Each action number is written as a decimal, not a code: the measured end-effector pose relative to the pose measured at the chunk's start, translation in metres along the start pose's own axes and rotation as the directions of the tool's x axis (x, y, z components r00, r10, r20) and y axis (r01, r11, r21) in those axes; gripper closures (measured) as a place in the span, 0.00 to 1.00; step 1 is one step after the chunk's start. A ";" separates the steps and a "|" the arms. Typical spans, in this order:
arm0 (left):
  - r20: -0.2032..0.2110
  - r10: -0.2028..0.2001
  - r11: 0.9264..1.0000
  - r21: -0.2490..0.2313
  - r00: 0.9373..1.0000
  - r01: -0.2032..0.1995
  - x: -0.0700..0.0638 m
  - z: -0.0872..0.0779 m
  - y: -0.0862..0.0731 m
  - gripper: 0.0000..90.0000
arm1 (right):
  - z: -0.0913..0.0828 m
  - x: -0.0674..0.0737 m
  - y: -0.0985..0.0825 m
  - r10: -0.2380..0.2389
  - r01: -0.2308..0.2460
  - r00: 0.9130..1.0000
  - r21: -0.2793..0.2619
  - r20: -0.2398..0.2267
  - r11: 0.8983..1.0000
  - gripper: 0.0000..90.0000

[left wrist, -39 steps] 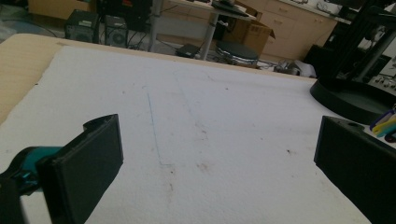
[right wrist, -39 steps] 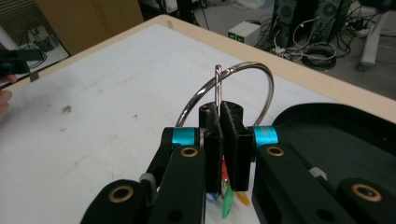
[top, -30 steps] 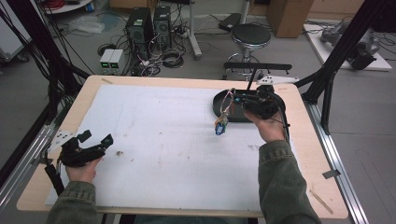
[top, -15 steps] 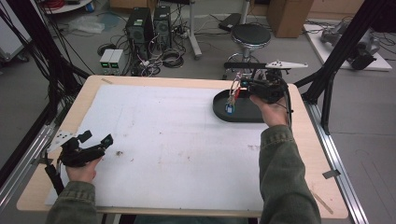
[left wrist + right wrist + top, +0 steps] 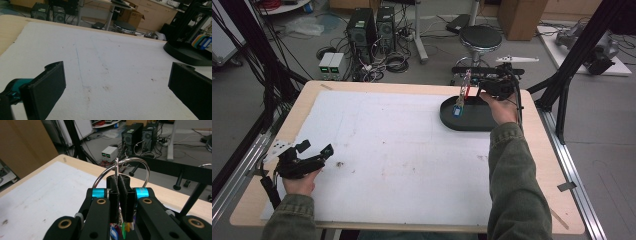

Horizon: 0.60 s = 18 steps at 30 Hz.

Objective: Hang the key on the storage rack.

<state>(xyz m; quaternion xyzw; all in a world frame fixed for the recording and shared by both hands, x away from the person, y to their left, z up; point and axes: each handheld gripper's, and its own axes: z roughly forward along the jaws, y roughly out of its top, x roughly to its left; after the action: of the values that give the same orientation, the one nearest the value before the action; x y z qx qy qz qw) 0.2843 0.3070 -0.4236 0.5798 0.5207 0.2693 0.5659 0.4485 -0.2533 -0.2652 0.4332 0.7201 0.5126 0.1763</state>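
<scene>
My right gripper (image 5: 471,86) hangs over the black oval tray (image 5: 447,118) at the table's far right, shut on a silver key ring (image 5: 467,79). Coloured tags (image 5: 458,109) dangle from the ring just above the tray. In the right gripper view the two pads meet on the ring's wire (image 5: 117,167), with my right gripper (image 5: 119,180) pointing toward the far left table corner and the tags (image 5: 120,229) low behind the jaws. My left gripper (image 5: 315,149) rests near the table's front left, open and holding nothing. In the left gripper view my left gripper (image 5: 117,87) has bare mat between its jaws.
A white mat (image 5: 402,150) with small stains covers most of the wooden table (image 5: 542,165). The tray (image 5: 185,53) and the hanging tags (image 5: 203,42) appear at the far right of the left gripper view. A stool (image 5: 480,37), computers and black frame posts stand beyond the table.
The right gripper carried the ring and tags away from the mat's right part, up and farther back, to above the tray. The left gripper stayed where it was.
</scene>
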 end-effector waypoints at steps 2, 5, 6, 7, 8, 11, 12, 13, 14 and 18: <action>0.001 0.000 1.000 0.000 1.000 0.000 0.000 0.000 0.000 0.02 | 0.004 -0.004 -0.001 0.019 -0.019 1.000 -0.003 -0.003 1.000 0.97; 0.000 -0.001 1.000 0.001 1.000 0.001 0.001 0.000 0.000 0.02 | 0.008 -0.009 -0.002 0.045 -0.046 0.999 -0.020 -0.012 0.999 0.97; 0.000 -0.003 1.000 0.001 1.000 0.003 0.001 0.000 0.000 0.02 | 0.010 -0.011 -0.002 0.047 -0.048 0.999 -0.025 -0.014 0.999 0.97; -0.001 -0.003 1.000 0.001 1.000 0.003 0.001 0.000 0.000 0.02 | 0.012 -0.012 -0.001 0.051 -0.051 0.999 -0.024 -0.016 0.998 0.97; -0.001 -0.002 1.000 0.000 1.000 0.002 0.001 0.000 0.000 0.02 | 0.014 -0.012 -0.001 0.055 -0.055 0.998 -0.021 -0.013 0.998 0.97; 0.000 0.000 1.000 0.003 1.000 0.000 0.001 0.000 0.000 0.02 | 0.019 -0.013 0.001 0.053 -0.053 0.999 -0.022 -0.014 0.998 0.97; 0.001 0.000 1.000 0.003 1.000 0.000 0.001 0.000 0.000 0.02 | 0.020 -0.013 0.002 0.053 -0.053 0.999 -0.019 -0.011 0.998 0.97; 0.000 0.001 1.000 0.002 1.000 -0.001 0.001 0.001 0.000 0.02 | 0.021 -0.013 0.004 0.050 -0.050 0.999 -0.017 -0.013 0.999 0.97; -0.001 -0.002 1.000 0.001 1.000 0.002 0.001 0.001 0.000 0.02 | 0.022 -0.012 0.005 0.050 -0.050 0.999 -0.011 -0.014 0.999 0.97; 0.001 0.001 1.000 0.004 1.000 -0.001 0.001 0.000 0.000 0.02 | 0.026 -0.009 0.011 0.035 -0.035 0.999 -0.014 -0.014 0.999 0.97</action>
<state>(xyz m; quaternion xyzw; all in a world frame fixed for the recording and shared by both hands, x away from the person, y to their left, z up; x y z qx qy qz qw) 0.2849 0.3075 -0.4240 0.5814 0.5207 0.2680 0.5648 0.4765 -0.2438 -0.2674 0.4408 0.7100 0.5237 0.1655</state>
